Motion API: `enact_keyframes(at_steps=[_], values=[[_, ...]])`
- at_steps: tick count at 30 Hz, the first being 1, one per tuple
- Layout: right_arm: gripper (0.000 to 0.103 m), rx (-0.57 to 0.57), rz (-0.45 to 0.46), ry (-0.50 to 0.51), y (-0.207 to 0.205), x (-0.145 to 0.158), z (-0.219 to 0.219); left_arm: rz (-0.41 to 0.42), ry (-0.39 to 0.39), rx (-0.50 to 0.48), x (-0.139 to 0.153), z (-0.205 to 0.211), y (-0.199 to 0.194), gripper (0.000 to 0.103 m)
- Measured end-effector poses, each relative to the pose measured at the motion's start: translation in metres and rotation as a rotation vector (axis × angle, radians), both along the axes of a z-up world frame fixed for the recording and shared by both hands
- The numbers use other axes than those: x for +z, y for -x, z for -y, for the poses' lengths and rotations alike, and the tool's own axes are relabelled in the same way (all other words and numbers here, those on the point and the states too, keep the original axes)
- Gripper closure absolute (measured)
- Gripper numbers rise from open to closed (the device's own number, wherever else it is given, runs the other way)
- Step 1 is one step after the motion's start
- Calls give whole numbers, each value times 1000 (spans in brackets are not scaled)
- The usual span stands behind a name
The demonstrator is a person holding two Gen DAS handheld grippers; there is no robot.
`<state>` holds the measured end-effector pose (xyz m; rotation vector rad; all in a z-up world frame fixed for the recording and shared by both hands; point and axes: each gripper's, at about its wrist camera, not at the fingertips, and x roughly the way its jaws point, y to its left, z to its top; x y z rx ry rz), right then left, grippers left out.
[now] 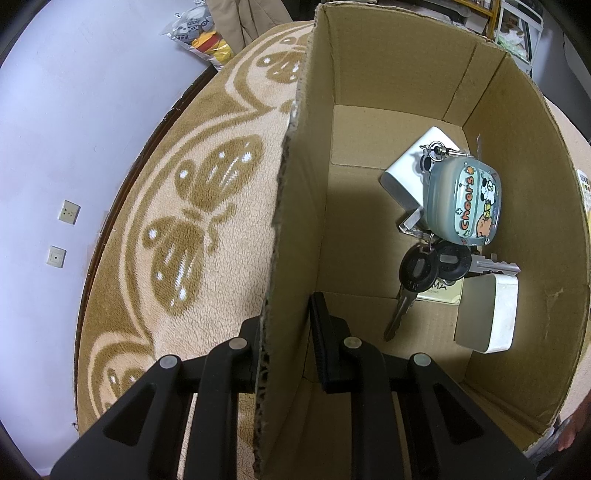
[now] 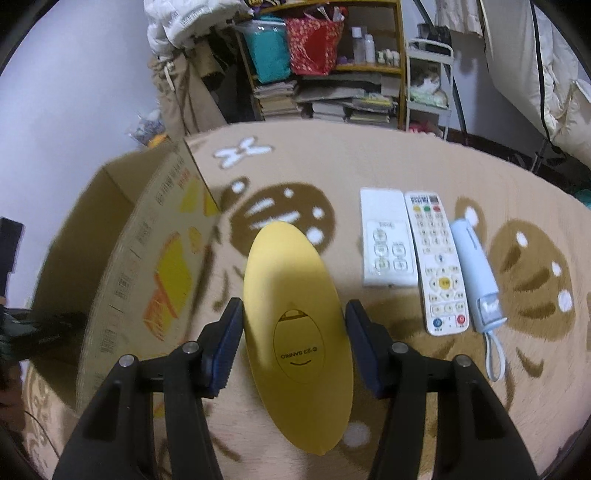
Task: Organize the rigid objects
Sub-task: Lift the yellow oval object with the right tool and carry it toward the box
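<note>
My left gripper (image 1: pixel 284 332) is shut on the left wall of the open cardboard box (image 1: pixel 295 206), one finger inside and one outside. In the box lie a teal "Cheers" case (image 1: pixel 461 201), a bunch of keys (image 1: pixel 432 269), a white slab (image 1: pixel 417 162) and a white block (image 1: pixel 487 314). My right gripper (image 2: pixel 293 332) is shut on a yellow oval Sanrio object (image 2: pixel 295 314), held above the blanket to the right of the box (image 2: pixel 122 266). On the blanket lie a white remote (image 2: pixel 386 240), a remote with coloured buttons (image 2: pixel 437 258) and a pale blue device (image 2: pixel 476 269).
The butterfly-patterned blanket (image 2: pixel 369 166) covers the surface. Behind it stand a cluttered shelf (image 2: pixel 332 74) with books and bags, and a white cart (image 2: pixel 428 81). A bag of plush toys (image 1: pixel 199 33) lies past the blanket's far edge. A hand (image 1: pixel 570 432) shows at the box's near right corner.
</note>
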<state>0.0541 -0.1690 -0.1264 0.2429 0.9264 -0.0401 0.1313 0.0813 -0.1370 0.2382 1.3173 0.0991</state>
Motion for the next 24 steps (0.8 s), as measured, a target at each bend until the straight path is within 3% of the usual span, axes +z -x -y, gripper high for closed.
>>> enact_keyframes(at_steps=[24], values=[[43, 154, 196, -127, -32, 96, -66, -11, -9, 1, -5, 2, -1, 85]])
